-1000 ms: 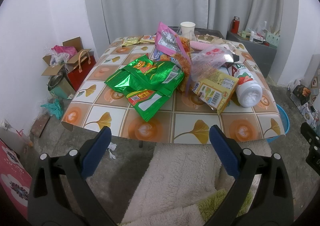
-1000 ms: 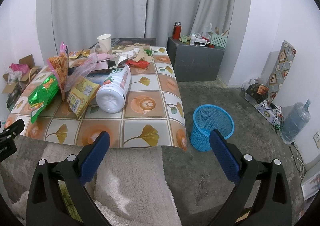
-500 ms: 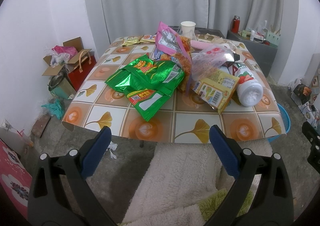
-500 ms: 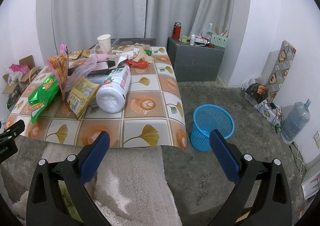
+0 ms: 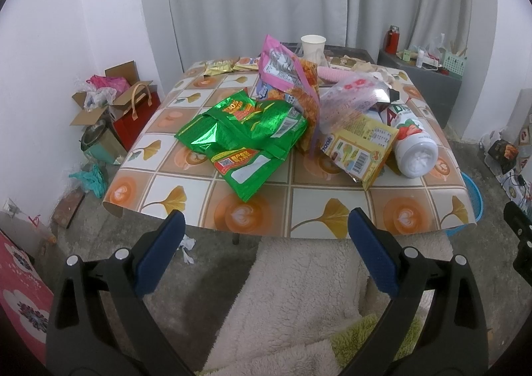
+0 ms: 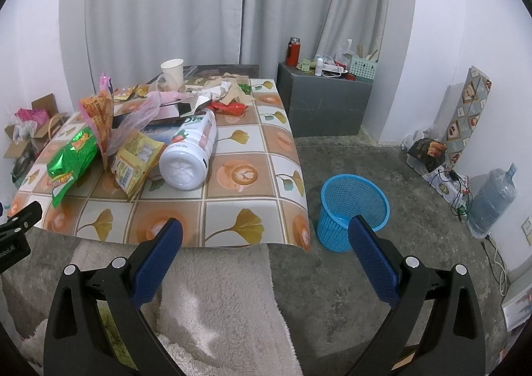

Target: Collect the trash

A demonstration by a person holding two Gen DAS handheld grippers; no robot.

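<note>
Trash is heaped on a low table [image 5: 319,206] with a ginkgo-leaf cloth: green foil snack bags [image 5: 242,139], a pink-and-orange bag [image 5: 289,76], a yellow packet [image 5: 359,153], a white strawberry bottle [image 5: 412,149] lying on its side, a clear plastic bag [image 5: 349,99] and a paper cup [image 5: 312,45]. A blue mesh bin [image 6: 352,209] stands on the floor right of the table [image 6: 232,199]. My left gripper [image 5: 264,251] hangs open before the table's front edge, holding nothing. My right gripper [image 6: 266,256] is open too, between the table corner and the bin.
A fluffy rug [image 5: 299,292] covers the floor in front of the table. Cardboard boxes and a red bag [image 5: 133,113] crowd the left wall. A grey cabinet [image 6: 326,106] with small items stands at the back right; a water jug [image 6: 492,203] sits by the right wall.
The left wrist view has crept slightly towards the table. The right gripper is nearly still. Both stay open.
</note>
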